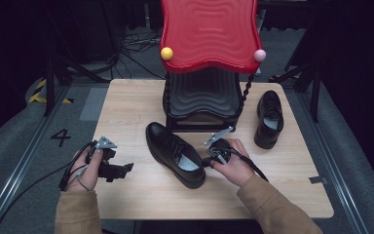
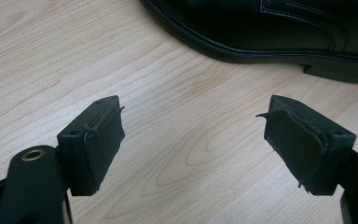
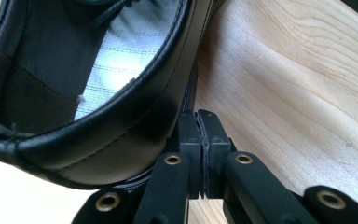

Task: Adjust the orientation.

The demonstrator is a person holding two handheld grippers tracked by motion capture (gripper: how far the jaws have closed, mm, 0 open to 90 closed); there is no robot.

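A: Where is the near shoe lying?

B: In the middle of the table, slightly toward the near edge, toe pointing to the far left corner and heel toward the person. The second shoe stands well apart by the right edge, beside the red rack at the far edge.

A: And the right gripper?

B: Its jaws are pressed together with nothing between them, tips touching or almost touching the outer side of the shoe near the heel. In the right gripper view the collar and pale insole sit just to their left.

A: The left gripper?

B: Spread wide and empty, low over bare wood near the left edge. Its own view shows the shoe's sole a little way ahead, not touching.

A: What could go wrong?

B: I'd judge that closed jaws pushing at the heel side may swing the shoe round or slide it away, since nothing steadies it. They might also slip under the welt and tip it.
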